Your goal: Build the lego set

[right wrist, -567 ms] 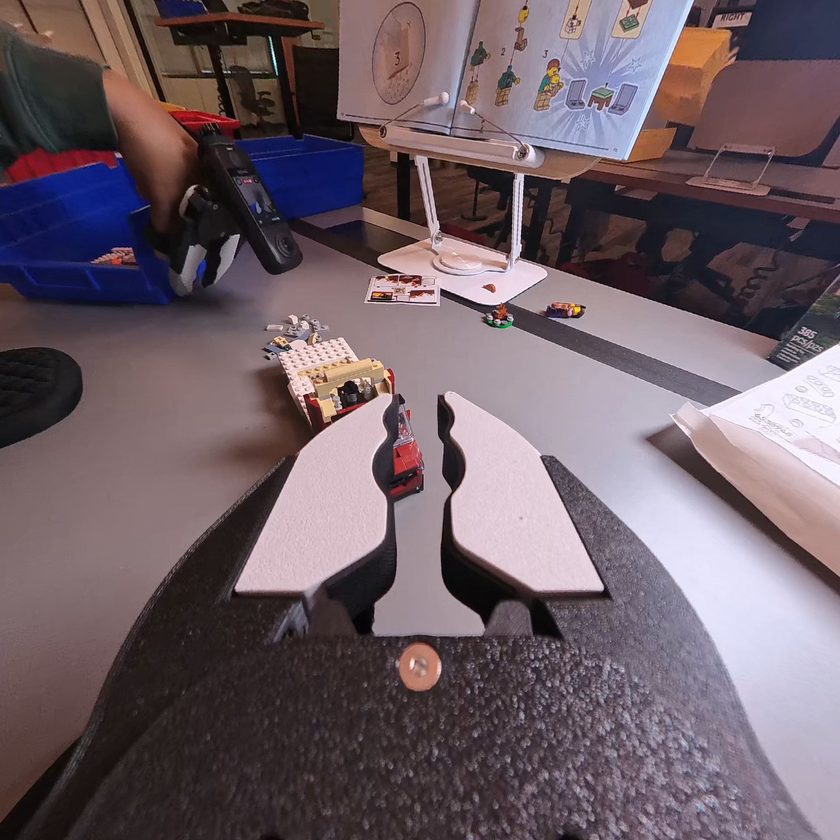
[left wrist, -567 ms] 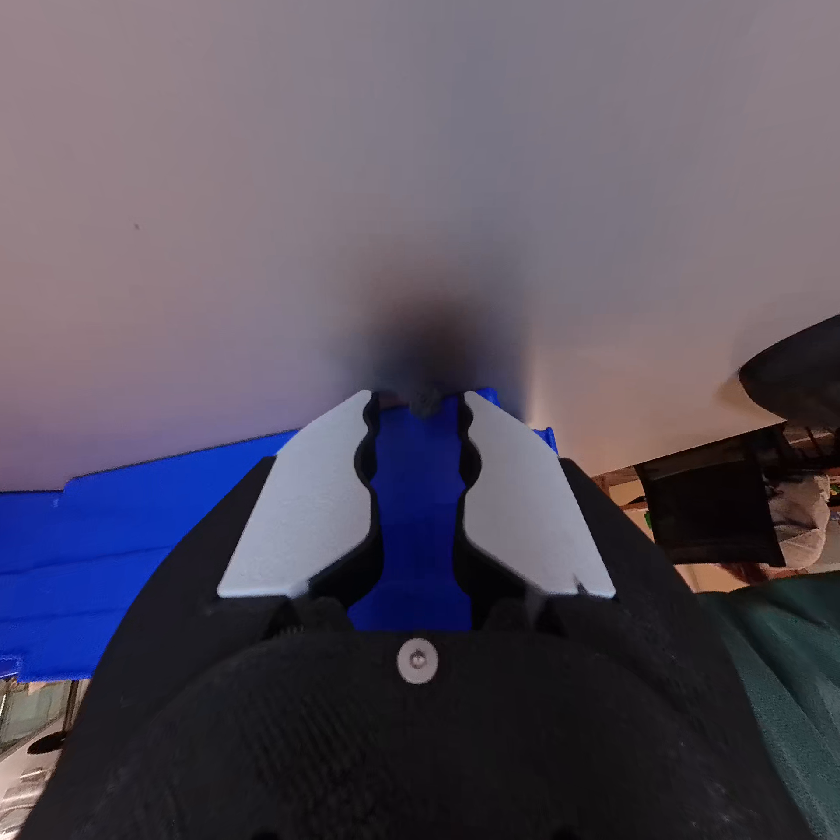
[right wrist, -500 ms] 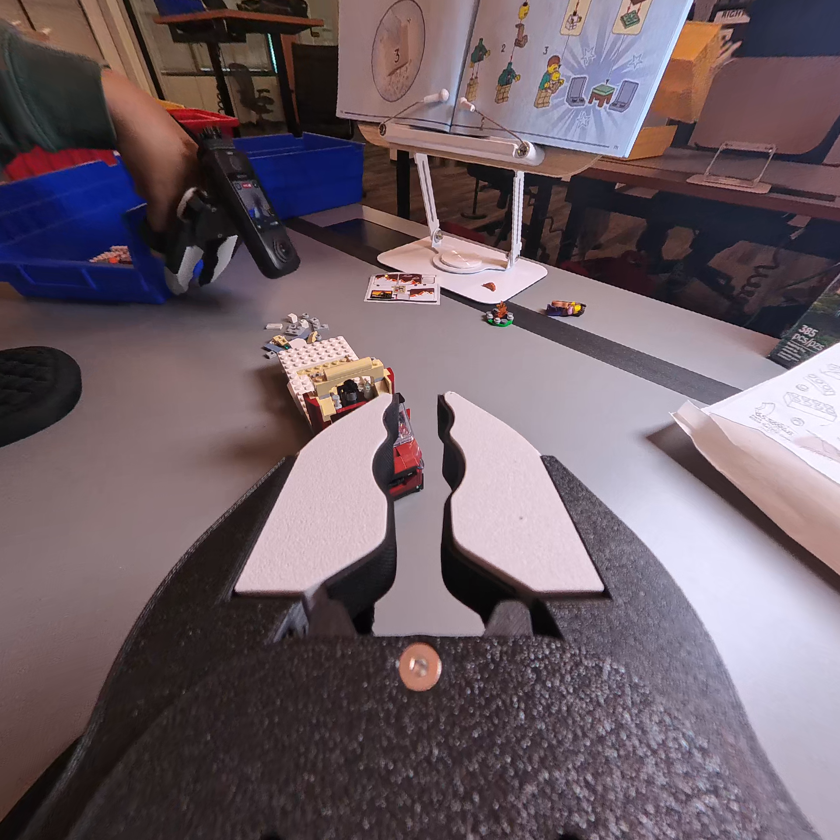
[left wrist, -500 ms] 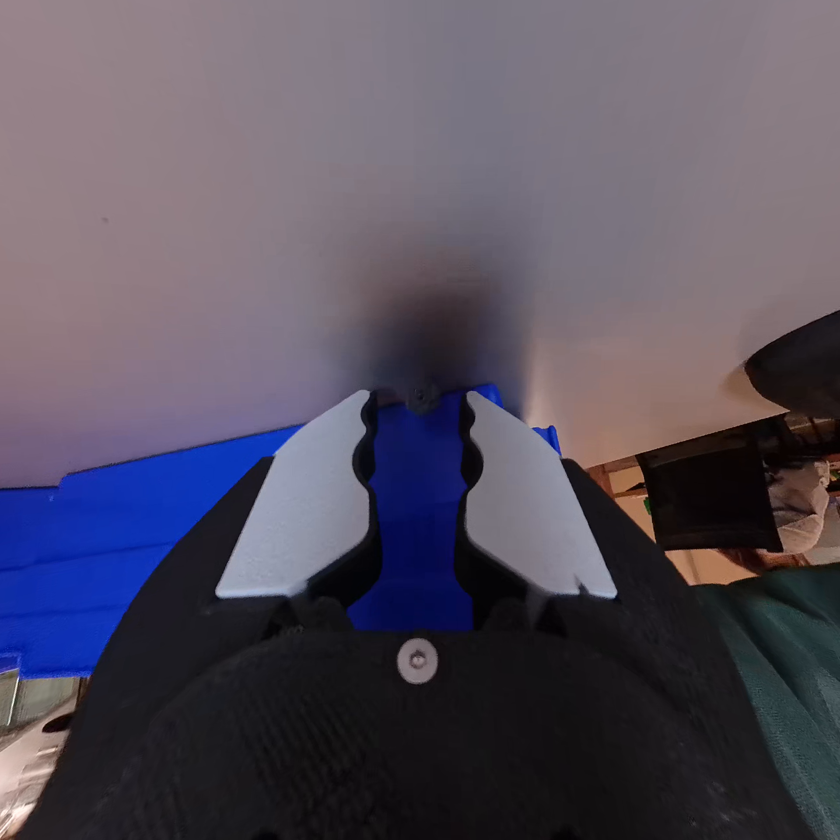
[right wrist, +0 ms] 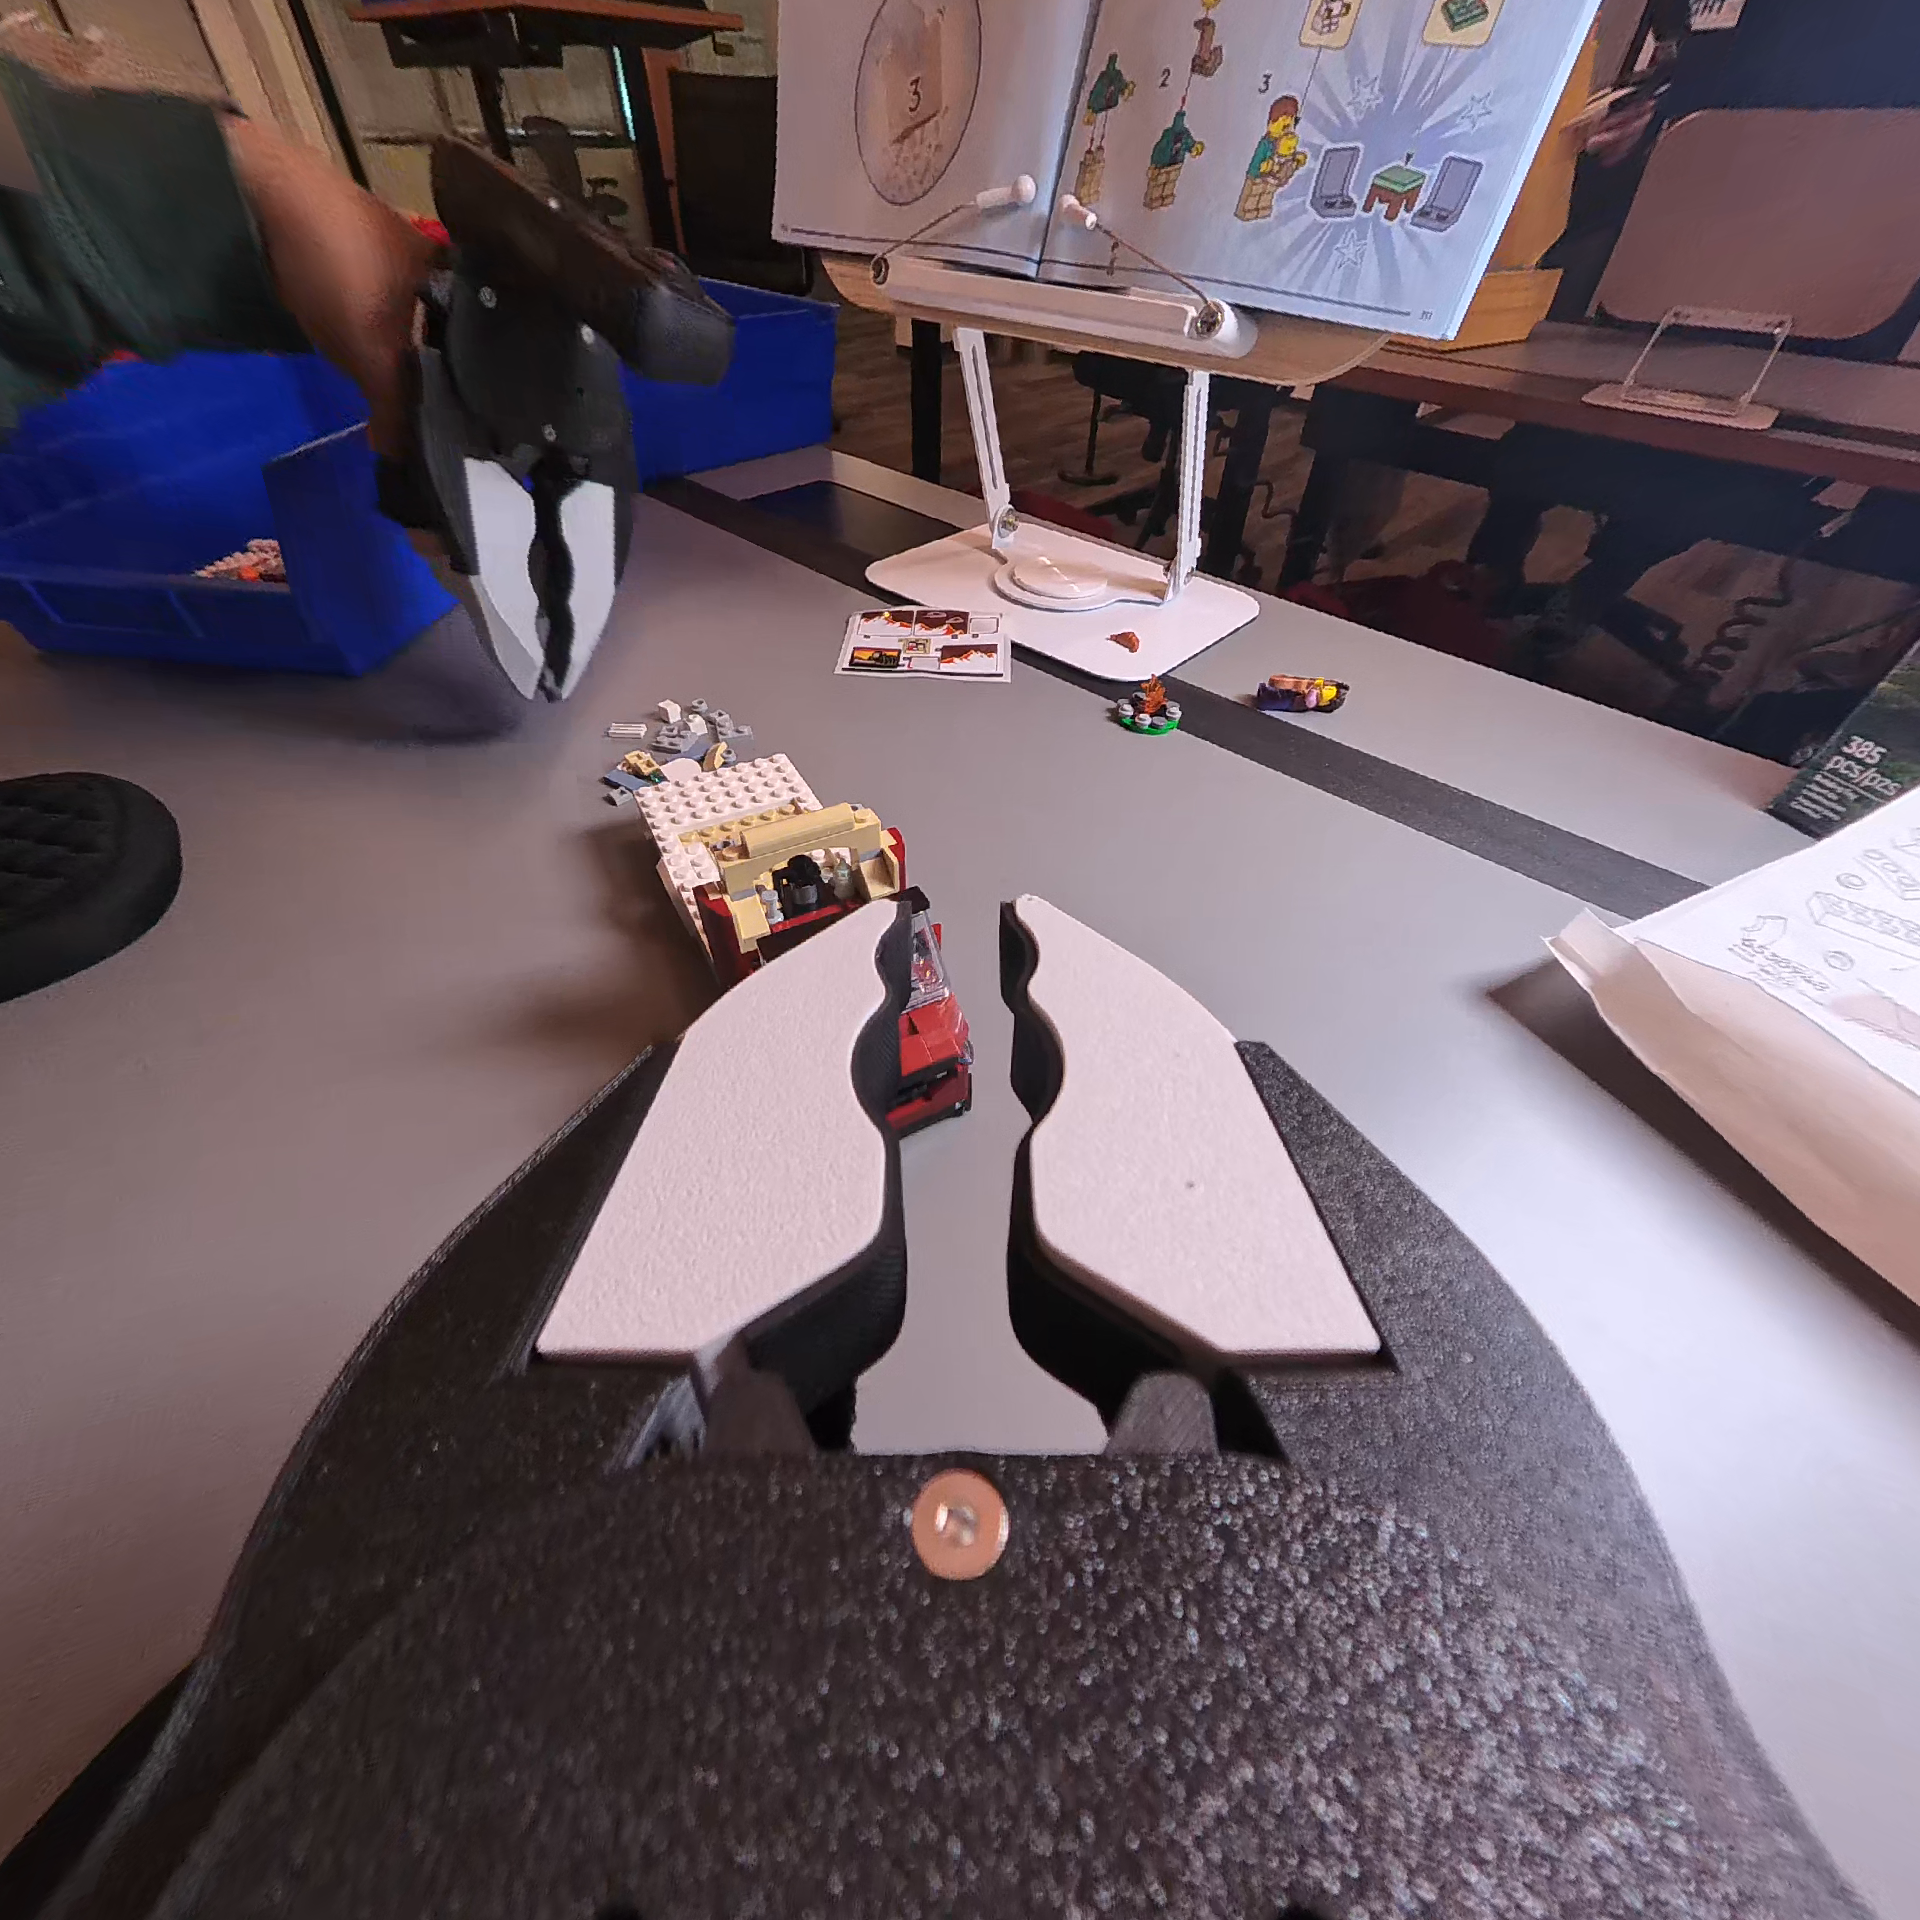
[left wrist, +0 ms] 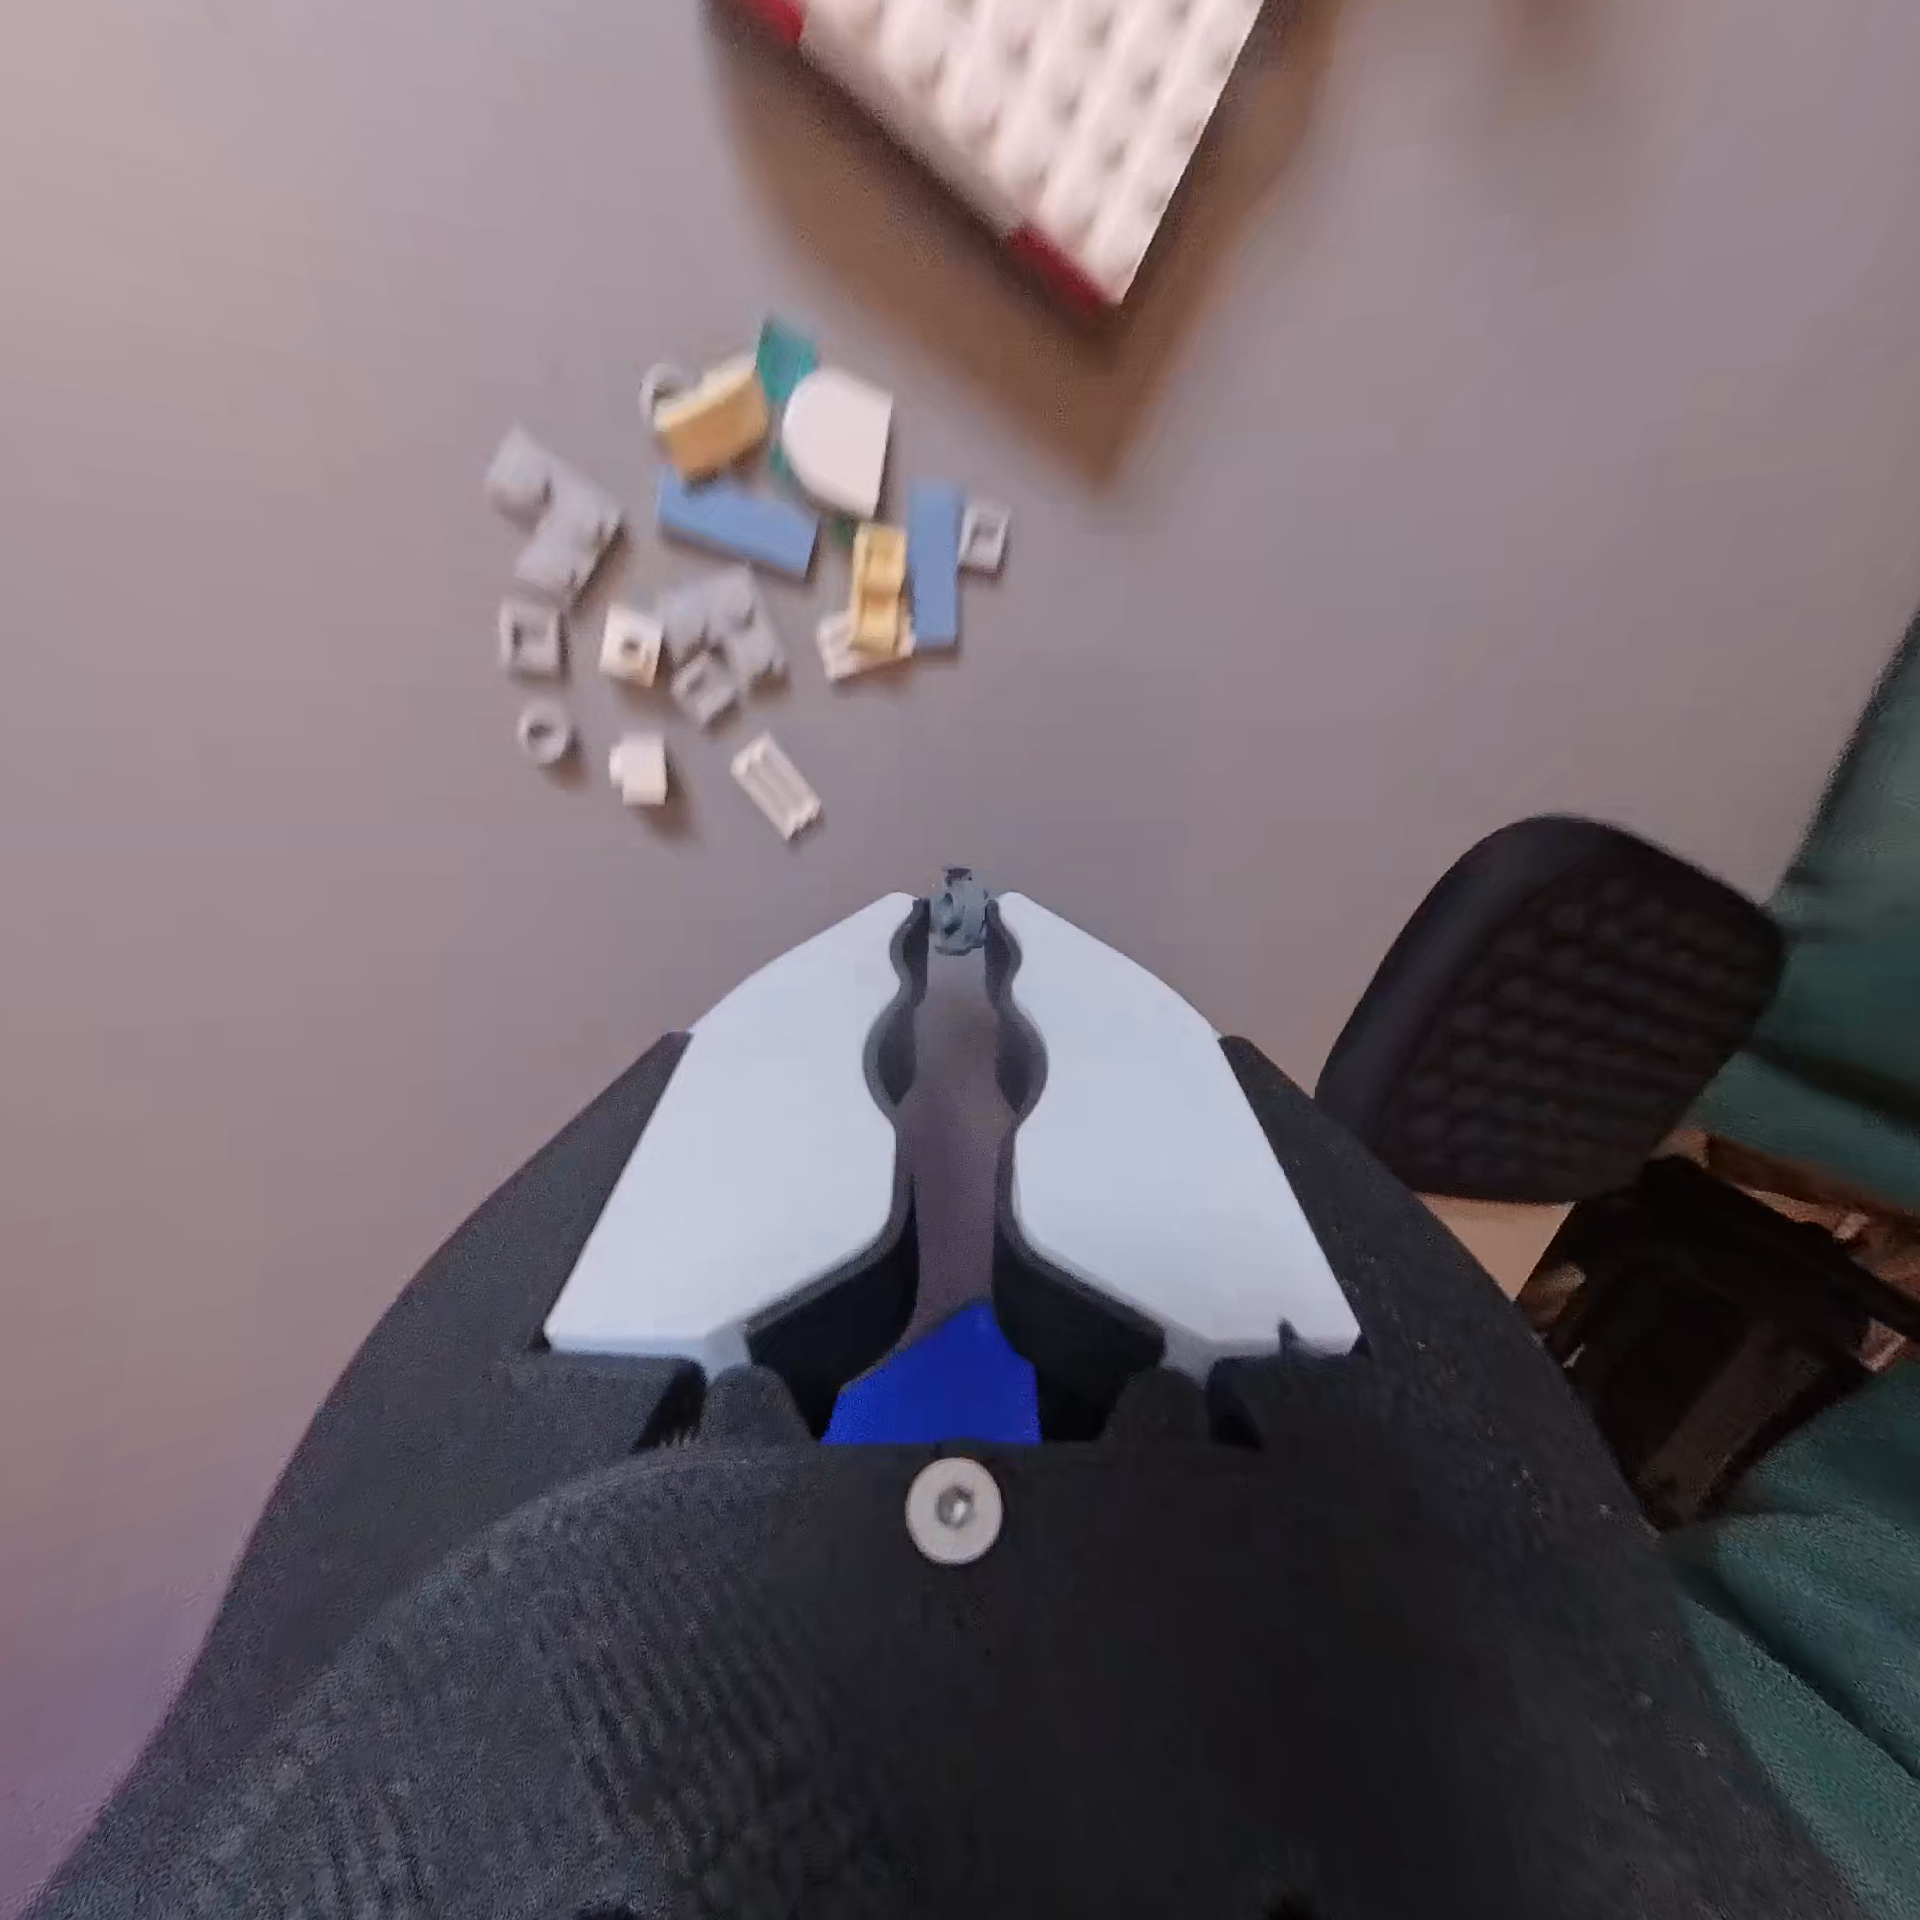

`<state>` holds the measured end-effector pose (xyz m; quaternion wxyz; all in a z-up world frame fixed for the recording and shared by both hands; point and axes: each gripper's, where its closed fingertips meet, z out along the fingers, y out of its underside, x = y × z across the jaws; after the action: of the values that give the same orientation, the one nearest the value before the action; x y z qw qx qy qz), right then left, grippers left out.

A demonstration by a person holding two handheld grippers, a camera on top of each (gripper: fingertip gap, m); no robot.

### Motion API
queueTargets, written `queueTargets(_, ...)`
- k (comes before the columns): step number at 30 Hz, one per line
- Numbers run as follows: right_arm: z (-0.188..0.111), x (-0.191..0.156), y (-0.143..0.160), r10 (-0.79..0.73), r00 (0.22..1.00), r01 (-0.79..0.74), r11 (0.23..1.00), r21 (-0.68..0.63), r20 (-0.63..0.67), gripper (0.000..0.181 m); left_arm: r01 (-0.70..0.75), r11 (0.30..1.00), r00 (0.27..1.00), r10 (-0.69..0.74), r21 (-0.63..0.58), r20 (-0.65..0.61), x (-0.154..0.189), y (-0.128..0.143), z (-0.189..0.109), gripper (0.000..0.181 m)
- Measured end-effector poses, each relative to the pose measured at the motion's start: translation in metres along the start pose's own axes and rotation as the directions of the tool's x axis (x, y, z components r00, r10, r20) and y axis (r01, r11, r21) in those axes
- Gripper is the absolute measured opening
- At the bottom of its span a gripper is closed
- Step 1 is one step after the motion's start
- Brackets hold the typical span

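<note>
My left gripper is shut on a small dark grey lego piece and hangs above the grey table, near a pile of loose small pieces. It also shows in the right wrist view, pointing down left of the pile. The part-built red, white and tan lego model stands mid-table; its white studded plate shows in the left wrist view. My right gripper is open and empty, low over the table, with the model's red front end between its fingers.
A blue parts bin stands at the far left. An instruction book on a white stand, a sticker sheet and two small builds lie beyond. White paper bags lie right. A black round pad lies left. Across from one pair of fingers to the other is roughly 30 cm.
My left gripper has lifted away from the blue bin with the small grey piece and swung toward the loose pile and model. My right gripper has not moved.
</note>
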<state>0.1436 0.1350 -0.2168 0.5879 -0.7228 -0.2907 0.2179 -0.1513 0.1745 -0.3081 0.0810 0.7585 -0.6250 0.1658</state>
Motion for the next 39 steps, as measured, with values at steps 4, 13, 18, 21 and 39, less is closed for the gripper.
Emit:
queueTargets(4, 0.0, 0.0, 0.001, 0.002, 1.0, -0.002, 1.0, -0.003, 0.001, 0.016, -0.019, 0.998, 0.999, 0.021, 0.06, -0.034, -0.011, -0.019, 0.017, 0.011)
queueTargets(13, 0.002, -0.001, 0.004, 0.0, 1.0, 0.0, 1.0, -0.017, 0.004, 0.016, -0.067, 0.99, 0.968, 0.034, 0.125, 0.25, -0.047, -0.026, -0.005, 0.022)
queueTargets(18, 0.004, -0.003, 0.008, -0.006, 1.0, 0.006, 0.999, -0.031, 0.009, 0.016, -0.087, 0.985, 0.939, 0.03, 0.152, 0.342, -0.046, -0.023, -0.014, 0.023)
queueTargets(21, 0.005, -0.003, 0.009, -0.005, 1.0, 0.005, 0.999, -0.037, 0.012, 0.016, -0.101, 0.988, 0.931, 0.053, 0.116, 0.362, -0.04, -0.015, -0.005, 0.024)
queueTargets(39, 0.008, -0.024, 0.0, -0.097, 0.993, 0.097, 0.995, 0.014, 0.064, 0.015, -0.008, 0.887, 0.991, -0.057, 0.461, 0.125, 0.001, -0.049, -0.001, 0.016)
